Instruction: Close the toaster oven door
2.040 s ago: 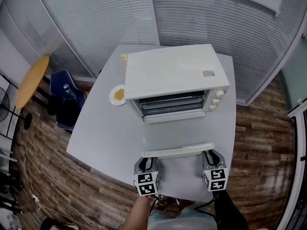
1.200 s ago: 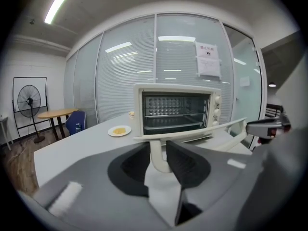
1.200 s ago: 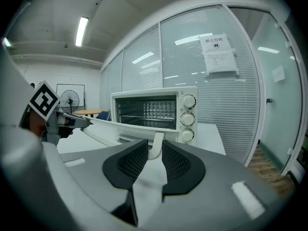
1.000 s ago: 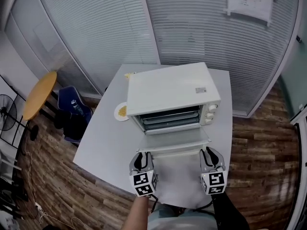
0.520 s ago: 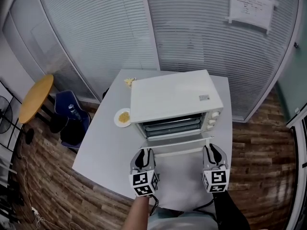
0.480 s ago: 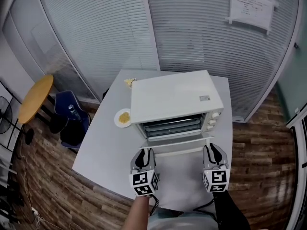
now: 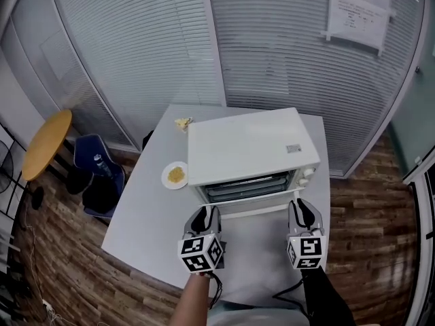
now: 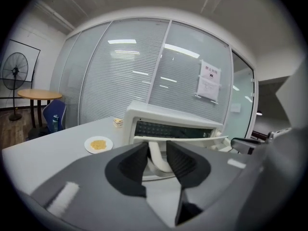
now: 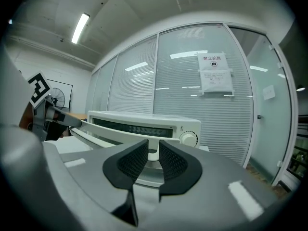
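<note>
head view: the oven [image 7: 245,148] sits mid-worktop [image 7: 146,209], its door [image 7: 255,209] swung up and nearly shut; two seconds back it lay flat open. the left claw [image 7: 206,214] and right claw [image 7: 299,207] are at its near edge.
left gripper view: this claw pinches the handle [image 8: 157,156] at its left end.
right gripper view: that claw pinches the right end.
next, probably a push away to seat the door against the oven front.

My left tongs [image 7: 206,213] and right tongs [image 7: 300,206], clamped on the door handle [image 8: 157,156], now sit nearer the toaster oven [image 7: 245,145], its door [image 7: 255,206] swung up almost shut.
</note>
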### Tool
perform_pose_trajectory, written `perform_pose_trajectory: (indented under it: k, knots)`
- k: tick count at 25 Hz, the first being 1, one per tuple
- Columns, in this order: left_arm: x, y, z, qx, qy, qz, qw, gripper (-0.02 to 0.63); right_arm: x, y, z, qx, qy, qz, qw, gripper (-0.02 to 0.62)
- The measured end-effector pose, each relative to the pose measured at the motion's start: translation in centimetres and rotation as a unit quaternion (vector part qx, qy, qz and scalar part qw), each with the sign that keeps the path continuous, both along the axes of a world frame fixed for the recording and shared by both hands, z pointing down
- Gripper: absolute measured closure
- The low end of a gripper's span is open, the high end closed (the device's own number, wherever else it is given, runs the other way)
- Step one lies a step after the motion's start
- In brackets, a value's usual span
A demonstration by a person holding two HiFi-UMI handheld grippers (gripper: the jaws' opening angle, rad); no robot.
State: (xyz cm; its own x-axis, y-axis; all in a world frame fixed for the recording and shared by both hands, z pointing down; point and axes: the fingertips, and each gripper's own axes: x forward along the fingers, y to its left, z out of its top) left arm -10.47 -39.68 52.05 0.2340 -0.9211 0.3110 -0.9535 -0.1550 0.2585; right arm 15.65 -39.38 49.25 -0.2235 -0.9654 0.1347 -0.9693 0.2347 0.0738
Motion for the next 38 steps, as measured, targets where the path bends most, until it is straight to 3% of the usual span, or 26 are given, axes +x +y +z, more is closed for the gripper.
perform_pose_trajectory:
  k: [7,13,21,32,38]
  knots:
    - [-0.3,-3.1,-1.1,-0.021,0.046,0.000,0.9987,0.439,-0.2,-3.0,-1.5,0.017,-0.007,0.013,1.000,0.525]
    - [-0.8,-5.9,-1.7,-0.050,0.081,0.000,0.9955,0.433,-3.0,-6.7,-2.5,0.025,-0.003,-0.014,1.000,0.523]
    - [-0.7,-6.0,-1.5,-0.050,0.079,0.005,0.9956,0.426,-3.4,-7.5,-2.6,0.030,-0.012,0.002,0.999,0.523]
    - [-0.5,-5.3,-1.5,-0.054,0.071,0.015,0.9959,0.428,-3.8,-5.6,-2.2,0.014,0.019,-0.003,1.000,0.523]
    - [-1.5,-4.6,-2.7,-0.033,0.017,0.024,0.9990,0.426,-3.6,-4.2,-2.2,0.013,0.021,-0.001,1.000,0.523]
